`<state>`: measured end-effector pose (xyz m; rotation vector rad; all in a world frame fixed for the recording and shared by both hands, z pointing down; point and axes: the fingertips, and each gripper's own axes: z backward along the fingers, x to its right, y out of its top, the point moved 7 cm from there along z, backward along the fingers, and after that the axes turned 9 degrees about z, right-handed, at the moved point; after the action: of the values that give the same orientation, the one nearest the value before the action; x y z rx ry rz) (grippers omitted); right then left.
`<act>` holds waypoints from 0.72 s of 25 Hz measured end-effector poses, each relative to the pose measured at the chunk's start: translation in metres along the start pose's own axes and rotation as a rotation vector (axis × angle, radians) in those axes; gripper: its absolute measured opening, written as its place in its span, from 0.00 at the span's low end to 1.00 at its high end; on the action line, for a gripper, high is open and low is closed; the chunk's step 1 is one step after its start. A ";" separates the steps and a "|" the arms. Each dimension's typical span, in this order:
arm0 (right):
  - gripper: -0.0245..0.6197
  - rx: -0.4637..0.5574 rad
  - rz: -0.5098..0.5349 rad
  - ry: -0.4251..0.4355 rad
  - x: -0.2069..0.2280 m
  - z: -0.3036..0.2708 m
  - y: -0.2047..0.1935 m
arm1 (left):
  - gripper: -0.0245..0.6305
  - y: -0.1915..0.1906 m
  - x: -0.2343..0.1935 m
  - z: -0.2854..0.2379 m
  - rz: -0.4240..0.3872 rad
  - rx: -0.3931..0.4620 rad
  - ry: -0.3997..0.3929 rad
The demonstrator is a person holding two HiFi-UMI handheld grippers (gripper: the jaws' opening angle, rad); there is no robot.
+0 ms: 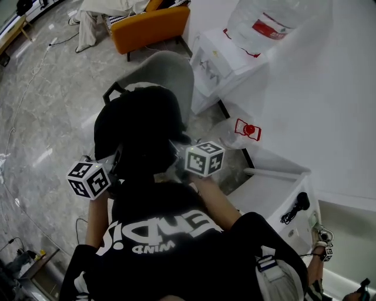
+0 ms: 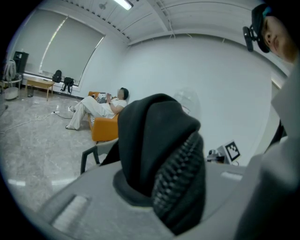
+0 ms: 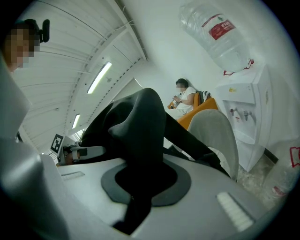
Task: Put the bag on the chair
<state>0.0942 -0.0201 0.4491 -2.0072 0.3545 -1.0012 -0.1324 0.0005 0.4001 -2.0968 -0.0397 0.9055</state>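
Black bag [image 1: 138, 132], backpack type, is held up off the floor between the two grippers. It hangs in front of the person and over the grey chair [image 1: 167, 73]. From the head view the bag covers most of the seat; only the curved backrest and one dark armrest show past it. Cannot tell whether the bag's underside touches the seat.

Left gripper [image 2: 140, 190]: jaws nearly together, clamped on a fold of black bag fabric. A ribbed, padded strap rises from the same pinch, just right of the fold. The chair's armrest shows low at left in this view, beyond the bag.

Right gripper [image 3: 140, 183]: jaws likewise nearly together, pinching a bunch of smooth black fabric that stands up out of the slot. The bag's straps trail away toward the chair's backrest. The other gripper shows at left, at about the same height.

Surroundings:
- Floor [image 1: 41, 111] is grey polished stone.
- Orange armchair [image 1: 150, 26] stands beyond the grey chair, well apart from it, with a seated person [image 1: 97, 17] in light clothes, legs stretched out.
- White water dispenser [image 1: 214, 59] is against the white wall, just right of the grey chair, with a large clear bottle [image 1: 270, 23] with a red label upended on top.
- Small clear bottle [image 1: 238, 132] with a red tag lies on the floor near the dispenser's foot.
- The person holding the grippers wears a black shirt with white lettering.
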 end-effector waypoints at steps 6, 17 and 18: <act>0.08 0.025 -0.028 -0.054 0.012 -0.037 0.031 | 0.10 0.048 -0.030 -0.029 -0.013 -0.039 -0.052; 0.08 0.078 -0.026 -0.131 0.042 -0.098 0.075 | 0.10 0.117 -0.081 -0.081 -0.043 -0.111 -0.148; 0.08 0.079 -0.029 -0.135 0.044 -0.104 0.078 | 0.10 0.121 -0.085 -0.085 -0.045 -0.113 -0.146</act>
<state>0.0518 -0.1505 0.4440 -2.0011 0.2105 -0.8782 -0.1765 -0.1646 0.3983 -2.1211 -0.2180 1.0487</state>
